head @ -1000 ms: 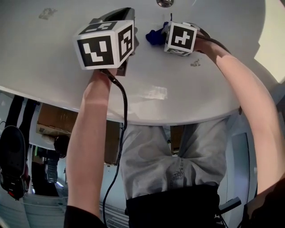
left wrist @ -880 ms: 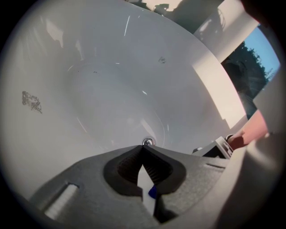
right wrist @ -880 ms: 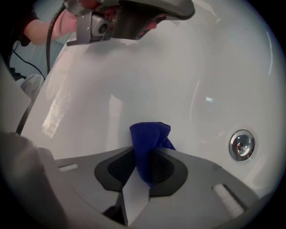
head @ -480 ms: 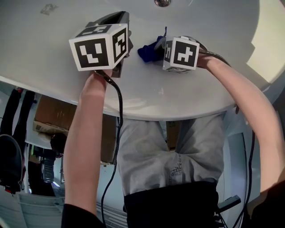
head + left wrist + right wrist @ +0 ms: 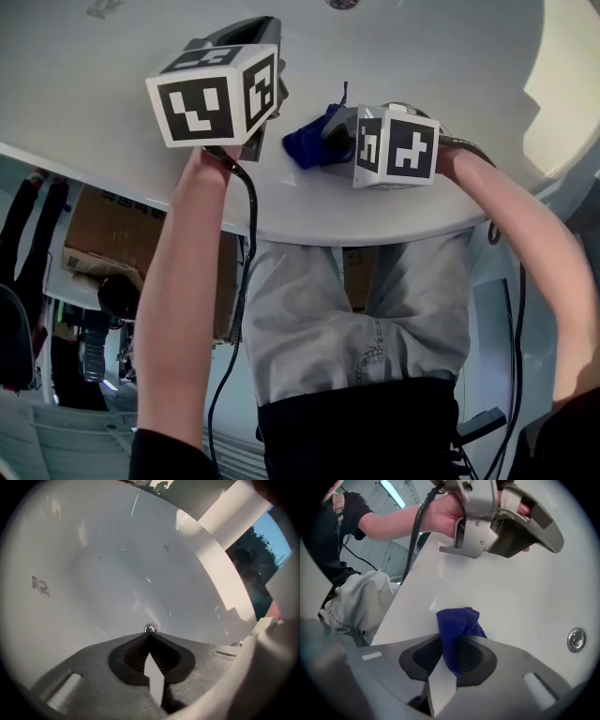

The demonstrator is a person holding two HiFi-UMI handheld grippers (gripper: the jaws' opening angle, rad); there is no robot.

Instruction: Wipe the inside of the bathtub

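Note:
The white bathtub (image 5: 112,122) curves below me, its near rim (image 5: 309,230) against the person's legs. A dark blue cloth (image 5: 307,141) lies pressed on the inner wall just inside that rim, and my right gripper (image 5: 330,133) is shut on it. In the right gripper view a fold of the cloth (image 5: 457,625) sticks out between the closed jaws of the right gripper (image 5: 457,638). My left gripper (image 5: 246,42) hovers to the left of the cloth, over the tub wall. In its own view the left gripper (image 5: 150,634) is shut with nothing in it.
A metal drain fitting (image 5: 150,629) shows just past the left jaw tips, and a round metal fitting (image 5: 576,639) sits at the right. A grey smudge (image 5: 41,585) marks the tub wall. Cardboard boxes (image 5: 103,234) stand on the floor beyond the rim.
My right gripper has dragged the blue cloth down the tub wall toward the near rim. The left gripper has stayed almost where it was.

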